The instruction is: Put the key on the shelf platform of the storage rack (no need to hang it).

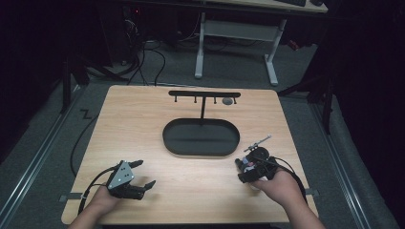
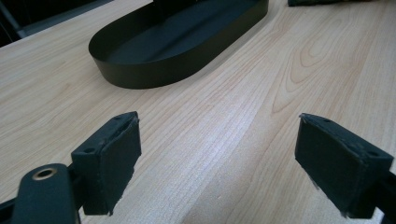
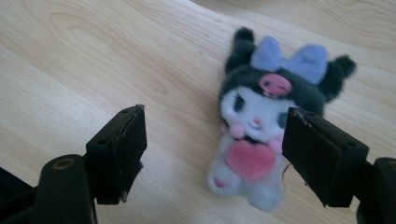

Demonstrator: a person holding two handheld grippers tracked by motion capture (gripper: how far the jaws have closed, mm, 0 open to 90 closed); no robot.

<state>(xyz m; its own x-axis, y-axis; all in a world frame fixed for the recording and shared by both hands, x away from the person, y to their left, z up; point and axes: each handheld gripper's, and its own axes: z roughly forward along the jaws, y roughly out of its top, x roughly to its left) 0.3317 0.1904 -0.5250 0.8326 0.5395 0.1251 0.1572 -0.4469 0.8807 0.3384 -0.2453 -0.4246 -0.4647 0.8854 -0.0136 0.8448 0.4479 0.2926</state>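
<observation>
A small plush toy (image 3: 259, 135) lies on its back on the wooden table (image 1: 191, 191). It has a white face, black ears, a blue bow and a pink heart on its chest. My right gripper (image 3: 212, 126) hovers over it, open, with the far jaw covering the toy's side and neither pad pressing on it. In the high view this gripper (image 1: 241, 171) is at the lower right, with a pale, pink speck of the toy (image 1: 245, 165) at its tip. My left gripper (image 1: 145, 172) rests open at the lower left, and nothing is between its pads (image 2: 114, 158).
A black oval tray (image 1: 200, 149) sits mid-table, with a thin post that carries a crossbar with hooks (image 1: 204, 94). Its near wall (image 2: 154, 77) lies ahead of the left gripper. A thin silvery piece (image 1: 258, 142) sticks out just beyond the right gripper. Bare wood separates the two hands.
</observation>
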